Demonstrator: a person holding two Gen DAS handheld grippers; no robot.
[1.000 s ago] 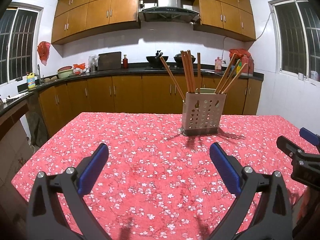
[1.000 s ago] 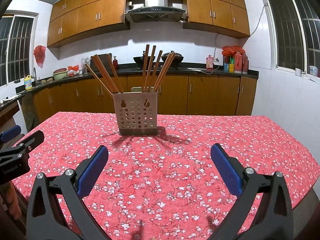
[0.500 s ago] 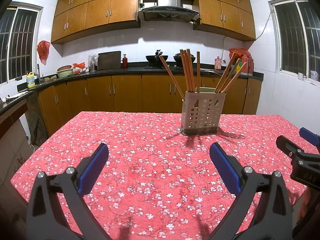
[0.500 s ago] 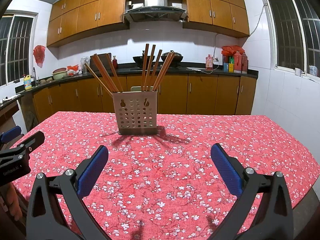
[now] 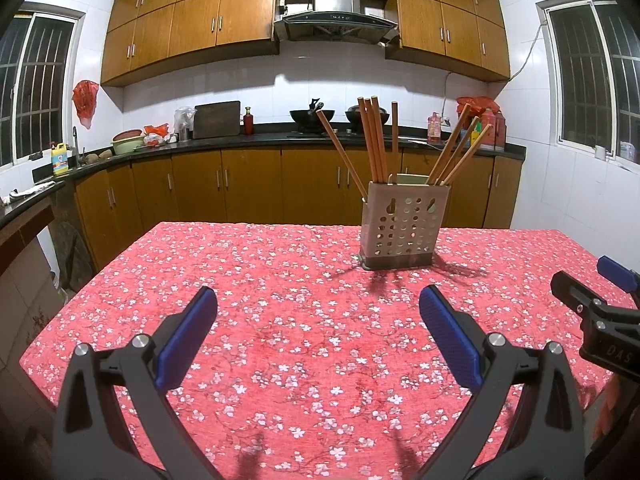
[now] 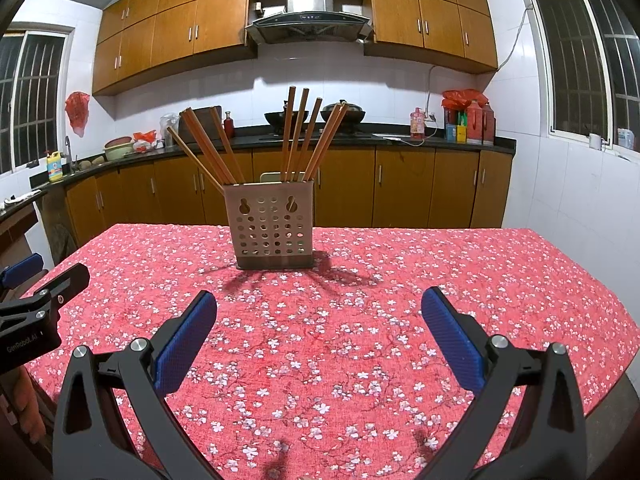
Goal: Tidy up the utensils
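A perforated metal utensil holder (image 5: pixel 402 226) stands on the red floral tablecloth (image 5: pixel 280 280) toward the far side; it also shows in the right wrist view (image 6: pixel 274 230). Several wooden chopsticks (image 5: pixel 376 140) stand upright and fanned out in it, also seen in the right wrist view (image 6: pixel 298 136). My left gripper (image 5: pixel 318 320) is open and empty, low over the table near its front, well short of the holder. My right gripper (image 6: pixel 319 322) is open and empty, likewise short of the holder. Each gripper shows at the edge of the other's view, the right one (image 5: pixel 600 312) and the left one (image 6: pixel 36 304).
Wooden kitchen cabinets (image 5: pixel 240 192) and a black counter with a wok (image 5: pixel 312 114), bottles and bowls run behind the table. The table's left edge (image 5: pixel 80 292) and right edge (image 6: pixel 592 276) drop off. Windows are on both side walls.
The left gripper has risen very slightly, so the holder sits a little lower in its view. The right gripper is nearly still. Both stay open.
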